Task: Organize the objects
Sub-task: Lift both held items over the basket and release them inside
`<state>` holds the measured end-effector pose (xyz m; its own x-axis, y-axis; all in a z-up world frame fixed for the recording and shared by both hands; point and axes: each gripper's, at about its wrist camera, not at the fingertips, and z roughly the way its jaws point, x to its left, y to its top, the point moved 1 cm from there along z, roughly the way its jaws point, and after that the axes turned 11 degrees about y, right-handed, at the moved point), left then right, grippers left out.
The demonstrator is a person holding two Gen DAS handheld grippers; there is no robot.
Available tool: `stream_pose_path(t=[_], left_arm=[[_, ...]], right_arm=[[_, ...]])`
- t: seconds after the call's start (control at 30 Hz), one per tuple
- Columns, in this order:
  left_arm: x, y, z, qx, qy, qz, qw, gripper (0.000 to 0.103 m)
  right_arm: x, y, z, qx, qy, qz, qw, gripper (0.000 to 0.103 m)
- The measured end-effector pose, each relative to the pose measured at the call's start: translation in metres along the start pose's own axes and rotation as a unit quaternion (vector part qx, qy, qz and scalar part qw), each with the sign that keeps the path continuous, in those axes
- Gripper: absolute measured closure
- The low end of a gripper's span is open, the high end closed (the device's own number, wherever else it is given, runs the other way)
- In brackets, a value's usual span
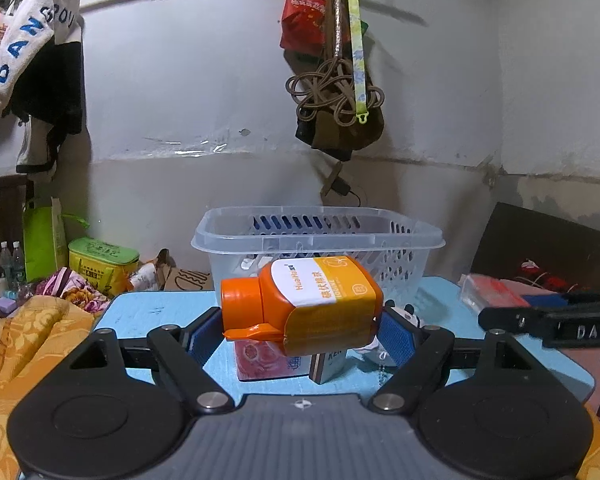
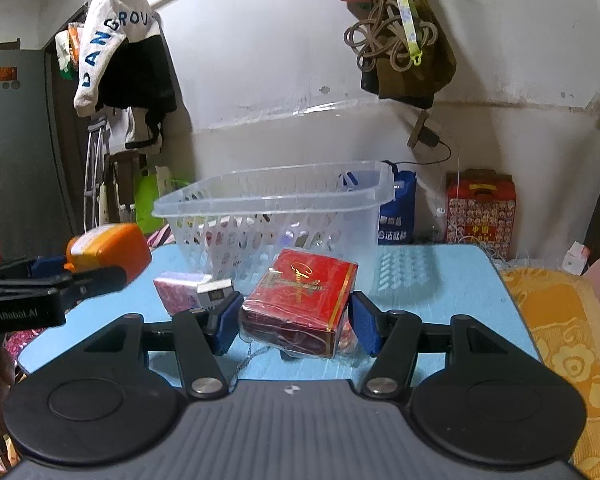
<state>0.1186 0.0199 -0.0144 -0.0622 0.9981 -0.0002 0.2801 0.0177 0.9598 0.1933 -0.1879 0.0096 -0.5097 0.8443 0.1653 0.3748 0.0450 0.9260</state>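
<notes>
The left gripper [image 1: 300,330] held the orange bottle [image 1: 306,302] sideways in its jaws, just short of the basket [image 1: 320,236], while the right gripper's [image 2: 294,318] jaws clamped the red box [image 2: 304,300].

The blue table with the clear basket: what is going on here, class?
A person is tidying with two handheld grippers. The left gripper holds an orange bottle on its side above the blue table. The right gripper clamps a red box. Both items are in front of the clear basket, not yet inside it.
</notes>
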Motion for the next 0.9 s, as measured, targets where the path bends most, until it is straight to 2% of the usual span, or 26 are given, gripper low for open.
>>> stream_pose_path(t=[0.33, 0.43, 0.6, 0.77, 0.83, 0.9], left_arm=[[0.016, 0.015, -0.007, -0.017, -0.008, -0.034, 0.9992, 0.018], [0.02, 0.025, -0.007, -0.024, -0.011, -0.047, 0.9985, 0.018], [0.023, 0.052, 0.0, -0.045, 0.006, -0.063, 0.997, 0.018], [0.021, 0.098, 0.041, -0.018, -0.007, -0.087, 0.996, 0.018], [0.017, 0.112, 0.067, -0.001, -0.018, -0.092, 0.9956, 0.018], [0.003, 0.121, 0.1, 0.021, -0.007, -0.059, 0.998, 0.018]], right_arm=[[-0.001, 0.009, -0.004, -0.017, 0.002, 0.006, 1.0, 0.042], [0.0, 0.021, -0.008, -0.037, 0.005, 0.005, 0.999, 0.042], [0.003, 0.053, -0.001, -0.065, 0.01, -0.009, 0.998, 0.042], [-0.009, 0.1, 0.052, -0.038, 0.015, -0.017, 0.999, 0.042], [-0.016, 0.112, 0.082, -0.007, 0.019, -0.044, 0.999, 0.043], [-0.028, 0.116, 0.112, 0.031, 0.002, -0.048, 0.998, 0.043]])
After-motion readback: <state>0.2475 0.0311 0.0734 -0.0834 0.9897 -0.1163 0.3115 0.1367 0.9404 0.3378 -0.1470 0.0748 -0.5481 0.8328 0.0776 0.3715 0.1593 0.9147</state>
